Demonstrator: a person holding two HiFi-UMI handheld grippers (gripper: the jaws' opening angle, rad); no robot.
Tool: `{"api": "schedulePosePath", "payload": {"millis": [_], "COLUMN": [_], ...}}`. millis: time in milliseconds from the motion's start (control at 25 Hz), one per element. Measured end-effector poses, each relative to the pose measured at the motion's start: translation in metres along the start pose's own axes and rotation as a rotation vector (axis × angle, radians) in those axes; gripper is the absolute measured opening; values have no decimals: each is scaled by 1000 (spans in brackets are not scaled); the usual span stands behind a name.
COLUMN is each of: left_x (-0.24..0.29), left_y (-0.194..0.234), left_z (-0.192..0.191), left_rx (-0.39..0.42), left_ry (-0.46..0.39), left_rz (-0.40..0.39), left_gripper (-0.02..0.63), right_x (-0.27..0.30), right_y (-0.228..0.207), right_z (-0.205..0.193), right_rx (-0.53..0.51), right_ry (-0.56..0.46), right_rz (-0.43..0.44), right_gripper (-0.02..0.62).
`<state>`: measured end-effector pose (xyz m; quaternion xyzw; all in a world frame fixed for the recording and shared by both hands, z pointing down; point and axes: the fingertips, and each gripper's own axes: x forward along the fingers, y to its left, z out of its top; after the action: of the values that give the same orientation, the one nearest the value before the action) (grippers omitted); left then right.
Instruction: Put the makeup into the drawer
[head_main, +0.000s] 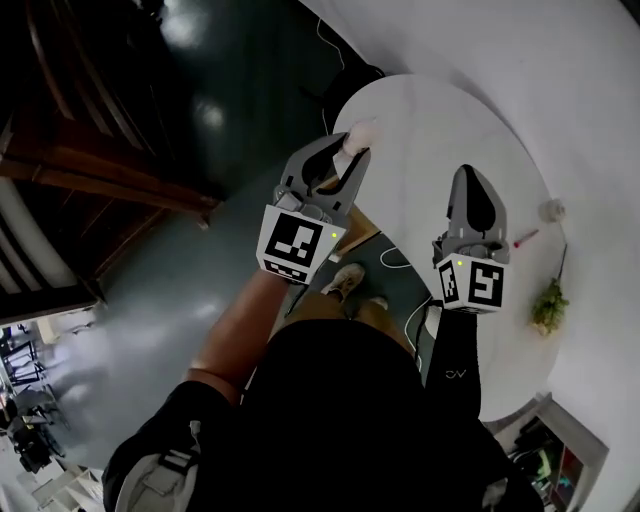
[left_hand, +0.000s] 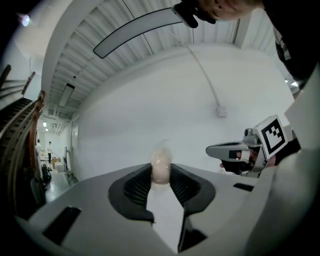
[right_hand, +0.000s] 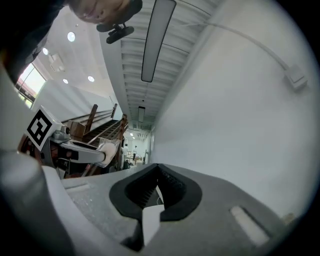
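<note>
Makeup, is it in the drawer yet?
Not yet. Done: picked up. In hand: the left tongs pinch a pale pink makeup piece; the right tongs are shut and empty. Left: putting it in a drawer, and no drawer shows in any view.

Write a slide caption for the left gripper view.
Left gripper shut on a small pale makeup item, white wall behind, right gripper beside it.

The round worktop (head_main: 440, 130) is lying mostly bare ahead of the left gripper (head_main: 348, 160) and the right gripper (head_main: 470, 178), giving open room across its middle. A small white object (head_main: 551, 209), a red stick (head_main: 526, 237) and a little plant (head_main: 548, 305) are crowding its far rim, where the white wall (head_main: 560, 60) is closing off any passage beyond.
</note>
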<state>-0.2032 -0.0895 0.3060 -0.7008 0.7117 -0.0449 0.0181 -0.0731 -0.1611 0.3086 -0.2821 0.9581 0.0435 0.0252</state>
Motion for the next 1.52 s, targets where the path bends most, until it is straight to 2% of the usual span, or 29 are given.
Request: {"api": "schedulePosePath", "payload": {"millis": [120,200,360,640,840,960,1120,1280,1520], "left_x": [-10,-16,-27,-47,-58,-62,-65,-70,-71], "left_y": [13,19,29,33,35,33,28,24,26], "left_z": [-7,-27,-98,-241,-315,-339,-352,-362,-364], "left_rx": [-8,-13,-67,-133,-179,-226,-242,-220,-190], "left_ry": [12,67,219,551,709,767,810,852,855], "left_rz": [41,68,93,109,118,118,88,59,47], "left_gripper": [98,98,99,107,113,130,145,228,235], "right_x": [10,14,19,20,27,29,30,31,31], "right_y": [18,28,43,50,51,52,53,49,44], "right_z": [-9,-16,-26,-35,-40,-51,-53,-49,-46], "right_rx": [13,21,19,-5,-19,-11,-1,2,9], "right_ry": [16,32,66,123,143,165,174,171,171], "right_rz": [53,77,109,100,103,99,81,64,44], "right_gripper": [3,3,4,3,3,3,3,3,3]}}
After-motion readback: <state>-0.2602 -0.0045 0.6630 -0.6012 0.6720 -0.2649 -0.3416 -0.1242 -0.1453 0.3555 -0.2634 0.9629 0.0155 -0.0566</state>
